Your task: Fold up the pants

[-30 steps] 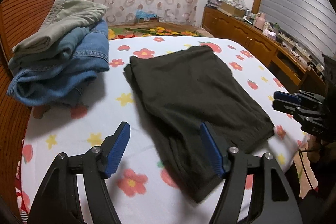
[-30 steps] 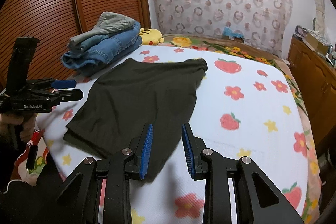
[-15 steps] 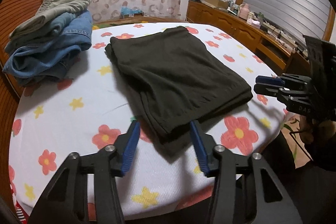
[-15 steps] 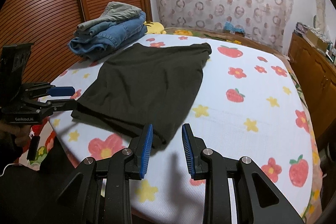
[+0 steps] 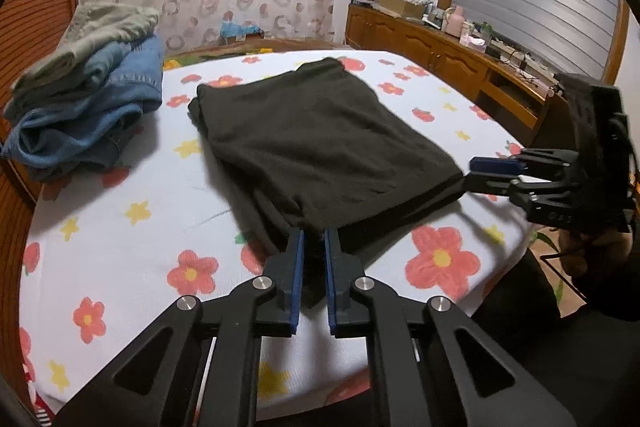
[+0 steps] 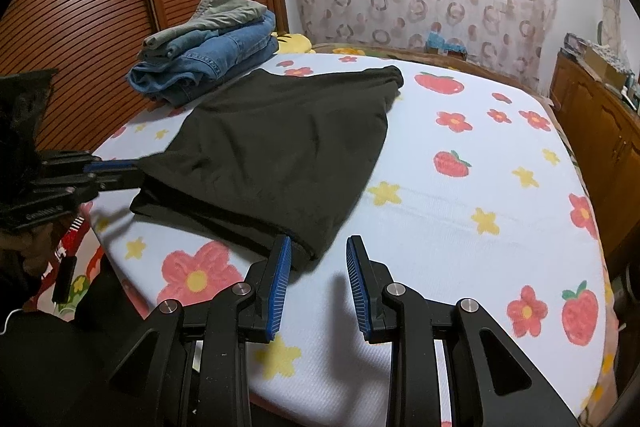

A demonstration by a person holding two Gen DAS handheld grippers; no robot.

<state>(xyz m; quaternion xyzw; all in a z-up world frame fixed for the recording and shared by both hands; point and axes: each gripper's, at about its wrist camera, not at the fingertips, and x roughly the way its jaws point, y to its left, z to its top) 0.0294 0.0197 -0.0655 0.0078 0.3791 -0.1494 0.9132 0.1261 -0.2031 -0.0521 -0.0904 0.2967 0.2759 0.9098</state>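
Lying flat near the front of the strawberry-and-flower bedsheet (image 6: pixel 472 195), dark pants (image 5: pixel 320 147) already doubled into a broad panel, layered edges showing along the near hem. Judged partly folded: at least one fold done, at least one more across the length seemingly left, then presumably a place on the stack.

Clamped on the near left corner of that hem, left gripper (image 5: pixel 313 247), jaws having just been closing, now nearly together with dark cloth pinched between the blue pads. Seen from the other side, same gripper (image 6: pixel 116 167) biting the corner where the fabric lifts slightly off the sheet.

Hovering at the near right corner, right gripper (image 6: pixel 316 259), jaws part open; left pad just touching or overlapping the hem, nothing pinched yet. From the left view, right gripper (image 5: pixel 480 171) right beside the corner; contact impossible to confirm.

Counted: one pair of dark pants in work; one folded stack (image 6: pixel 208 59) at the far corner, with about two denim pieces under one grey-green garment, exact number unclear; two grippers.
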